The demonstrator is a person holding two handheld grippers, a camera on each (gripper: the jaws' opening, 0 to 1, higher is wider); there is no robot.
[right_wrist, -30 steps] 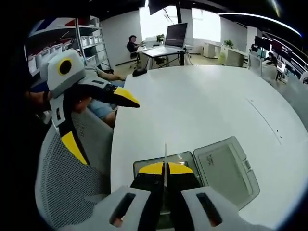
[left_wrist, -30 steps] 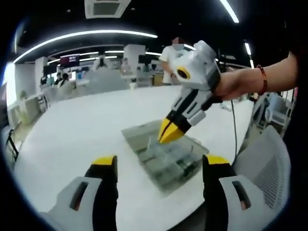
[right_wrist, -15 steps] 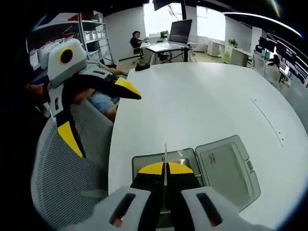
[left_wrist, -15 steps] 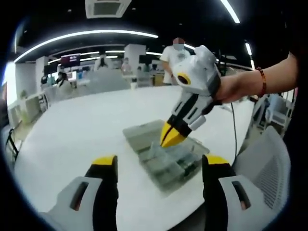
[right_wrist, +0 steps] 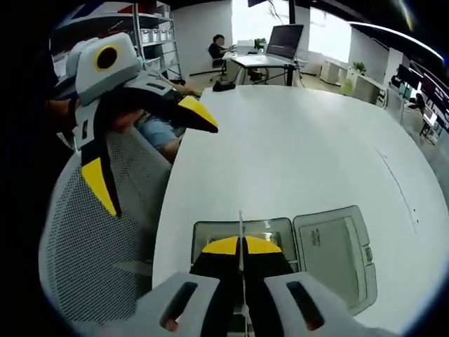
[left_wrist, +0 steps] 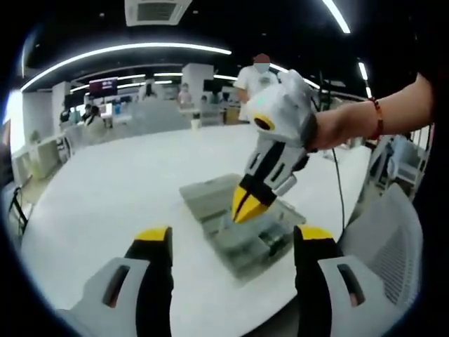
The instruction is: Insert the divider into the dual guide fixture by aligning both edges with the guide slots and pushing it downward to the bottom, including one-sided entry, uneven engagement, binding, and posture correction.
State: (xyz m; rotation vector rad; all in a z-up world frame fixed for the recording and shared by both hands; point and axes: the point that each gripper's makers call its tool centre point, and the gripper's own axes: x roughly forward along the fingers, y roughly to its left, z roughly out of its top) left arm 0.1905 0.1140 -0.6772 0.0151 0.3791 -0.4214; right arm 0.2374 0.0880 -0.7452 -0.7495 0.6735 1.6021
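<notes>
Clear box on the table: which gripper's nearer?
Right. The right gripper is directly over the clear box, clamping a thin divider. The left gripper is open, held back off the table edge.

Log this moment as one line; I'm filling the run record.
right gripper: shut on divider | over open clear box | left gripper: open, idle | table

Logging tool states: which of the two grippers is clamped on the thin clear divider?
The right gripper: its yellow tips are pinched together on the divider above the clear box. The left gripper is spread open, empty.
</notes>
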